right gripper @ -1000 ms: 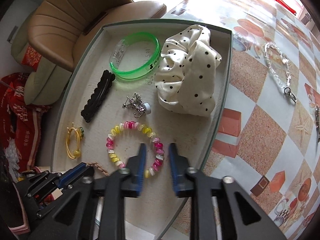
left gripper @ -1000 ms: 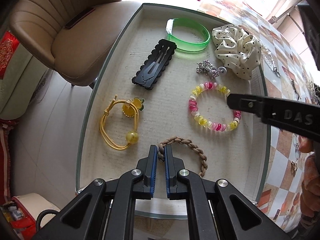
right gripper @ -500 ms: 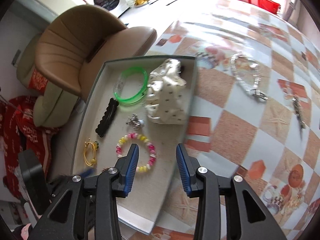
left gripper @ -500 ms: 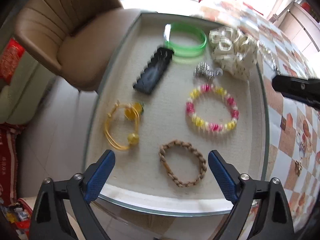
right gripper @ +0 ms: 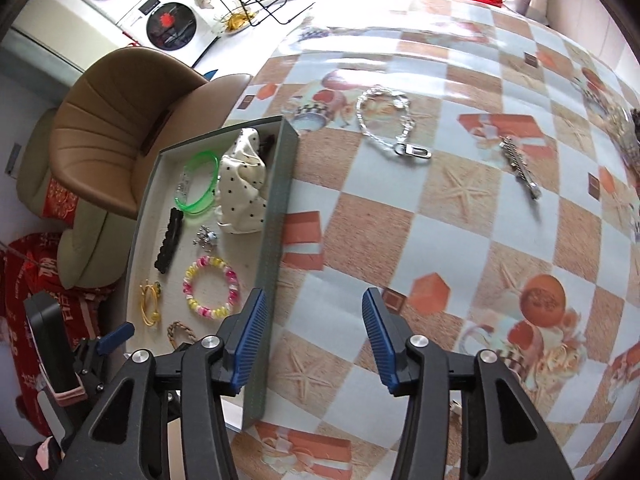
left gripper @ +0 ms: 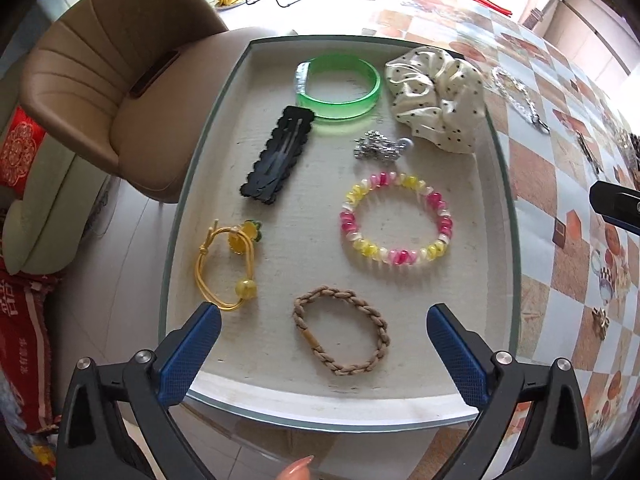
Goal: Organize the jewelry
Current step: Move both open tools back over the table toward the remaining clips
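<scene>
The left gripper hangs over the near end of the tray with its fingers wide open and empty, and the right gripper hangs beside the tray over the desk, fingers apart and empty too. The silver chain lies on the desk well beyond the tray's far corner, a loose loop whose long way runs from its far curve to the clasp, which points away from the tray. The chain is thin and floppy, so the fingers might pinch only one strand and let it slip out, or drag it across the desk.
</scene>
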